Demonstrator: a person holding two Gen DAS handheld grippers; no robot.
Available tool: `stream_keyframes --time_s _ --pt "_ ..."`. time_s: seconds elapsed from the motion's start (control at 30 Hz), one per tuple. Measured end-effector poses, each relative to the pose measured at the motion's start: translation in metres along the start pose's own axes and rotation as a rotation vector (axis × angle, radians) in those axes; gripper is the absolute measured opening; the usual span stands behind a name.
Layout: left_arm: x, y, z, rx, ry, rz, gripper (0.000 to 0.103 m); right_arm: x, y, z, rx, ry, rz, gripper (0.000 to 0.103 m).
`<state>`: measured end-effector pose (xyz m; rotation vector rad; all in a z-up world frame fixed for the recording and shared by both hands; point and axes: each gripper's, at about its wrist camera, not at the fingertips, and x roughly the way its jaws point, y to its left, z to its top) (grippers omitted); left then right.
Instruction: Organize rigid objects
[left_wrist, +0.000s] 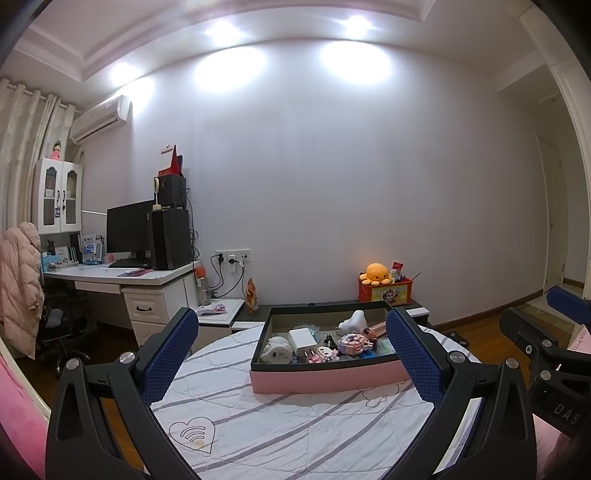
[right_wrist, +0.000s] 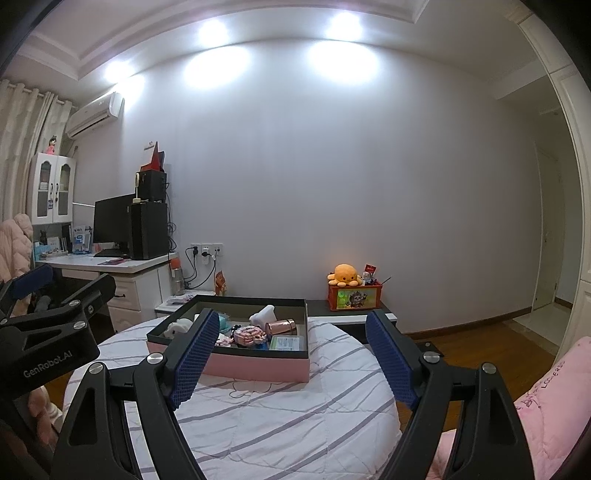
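On the round quilted table (left_wrist: 280, 424) sits the pink tray (left_wrist: 325, 380), far side of centre, holding every small item in view: white charger (left_wrist: 302, 341), block toy (left_wrist: 356, 341), copper cylinder (right_wrist: 282, 326). Rest of the quilt looks bare. Left gripper (left_wrist: 291, 354) and right gripper (right_wrist: 291, 358) hover near-side — both spread wide, holding nothing — probably lined up for a reach.

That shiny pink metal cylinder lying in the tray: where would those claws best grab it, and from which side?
Probably across its middle, coming down from above. The cylinder lies on its side in the tray, so its round body offers two opposite sides for the open right gripper. The block toy and the white piece crowd its left end, and the tray wall blocks a level approach.
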<state>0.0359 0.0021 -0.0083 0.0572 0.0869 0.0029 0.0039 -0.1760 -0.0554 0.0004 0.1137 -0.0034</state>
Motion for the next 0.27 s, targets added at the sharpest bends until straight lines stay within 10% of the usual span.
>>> stream_keyframes --time_s 0.27 --pt "-0.0003 -0.0003 0.0003 0.0 0.002 0.0 0.103 0.001 0.0016 -0.0013 0.0 0.009 -0.002 0.083"
